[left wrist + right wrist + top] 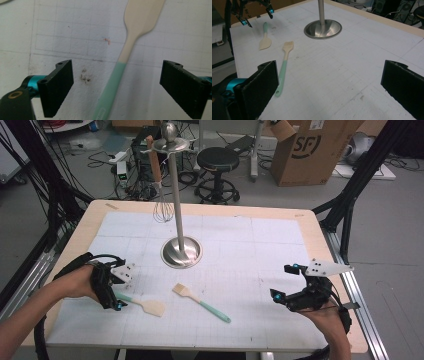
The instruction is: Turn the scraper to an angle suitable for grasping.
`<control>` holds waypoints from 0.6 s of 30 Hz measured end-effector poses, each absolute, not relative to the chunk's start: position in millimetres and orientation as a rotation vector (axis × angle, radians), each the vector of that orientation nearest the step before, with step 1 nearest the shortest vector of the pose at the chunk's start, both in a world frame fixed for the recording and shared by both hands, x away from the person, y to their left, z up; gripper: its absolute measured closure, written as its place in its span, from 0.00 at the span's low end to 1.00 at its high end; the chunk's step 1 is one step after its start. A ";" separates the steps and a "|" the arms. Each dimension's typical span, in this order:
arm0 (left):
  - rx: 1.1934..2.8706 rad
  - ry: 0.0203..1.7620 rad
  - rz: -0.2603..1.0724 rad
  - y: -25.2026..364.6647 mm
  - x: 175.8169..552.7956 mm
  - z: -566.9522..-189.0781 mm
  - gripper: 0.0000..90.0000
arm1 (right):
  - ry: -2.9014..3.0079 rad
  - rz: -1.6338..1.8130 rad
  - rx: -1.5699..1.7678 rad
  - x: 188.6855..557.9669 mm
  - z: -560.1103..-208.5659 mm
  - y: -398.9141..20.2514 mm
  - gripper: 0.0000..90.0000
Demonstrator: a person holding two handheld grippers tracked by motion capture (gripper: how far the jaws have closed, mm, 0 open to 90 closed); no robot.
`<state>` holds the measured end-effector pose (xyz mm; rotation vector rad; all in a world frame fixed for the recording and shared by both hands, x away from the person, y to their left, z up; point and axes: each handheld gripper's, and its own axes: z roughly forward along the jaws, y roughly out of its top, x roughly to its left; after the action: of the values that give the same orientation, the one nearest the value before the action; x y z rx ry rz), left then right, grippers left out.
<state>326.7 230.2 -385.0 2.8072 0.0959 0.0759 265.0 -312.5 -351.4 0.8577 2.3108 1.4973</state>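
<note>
Mint-green handle: the spatula [117,75] lies flat on the white gridded mat [260,245], its handle running between the 2 black jaws of the left gripper [112,287]; neither pad touches it
Step in hand: by my reading, the approach to a pick-up of the spatula; the left gripper sits low over the handle end, near the table's left front part
Left claw: released, jaws wide on either side of the handle; nothing grasped yet
Right claw: the right gripper [295,285] hovers over the mat's right front part, jaws spread wide, empty
Long axis: in the high view the spatula runs left to right, slightly toward the person; cream blade to the right, green handle under the left gripper
In the left gripper view: the handle rises from the bottom edge, leaning right; the blade points away from the camera
Next move calls for: likely lowering a little, centring the handle, then clenching across its narrow width
Nearby: a pastry brush [200,302] lies just right of the blade, apart from it; the steel stand [180,250] sits beyond, with a whisk [163,210] hanging
</note>
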 end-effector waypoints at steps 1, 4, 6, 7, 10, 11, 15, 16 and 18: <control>2.815 0.093 0.075 230.1 326.8 -385.3 0.16 | 2.313 1.495 0.855 265.1 -351.5 -312.6 0.00; 2.848 0.076 0.047 228.5 327.5 -388.2 0.21 | 2.317 1.490 0.849 265.2 -351.5 -312.4 0.00; 2.857 0.068 0.030 227.3 327.9 -390.7 0.24 | 2.316 1.488 0.848 265.1 -351.3 -312.2 0.00; 2.869 0.047 0.026 227.0 328.8 -391.1 0.25 | 2.314 1.490 0.852 264.8 -351.1 -311.8 0.00; 2.884 0.037 0.005 225.4 329.7 -393.8 0.28 | 2.317 1.491 0.850 264.1 -350.3 -311.1 0.00; 2.884 0.032 0.002 224.6 329.5 -395.0 0.30 | 2.318 1.490 0.849 264.0 -350.1 -310.9 0.00; 2.910 0.006 -0.035 220.9 329.6 -398.8 0.38 | 2.320 1.487 0.838 265.0 -350.6 -310.4 0.00; 2.900 0.038 -0.048 219.8 327.9 -400.6 0.40 | 2.323 1.483 0.842 264.9 -350.5 -310.3 0.00; 2.900 0.043 -0.056 217.5 328.4 -402.3 0.45 | 2.328 1.479 0.838 265.1 -350.7 -309.3 0.00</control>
<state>328.4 217.5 -402.3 2.9001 0.0428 -0.0555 265.1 -309.3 -350.7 0.8384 2.3275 1.4787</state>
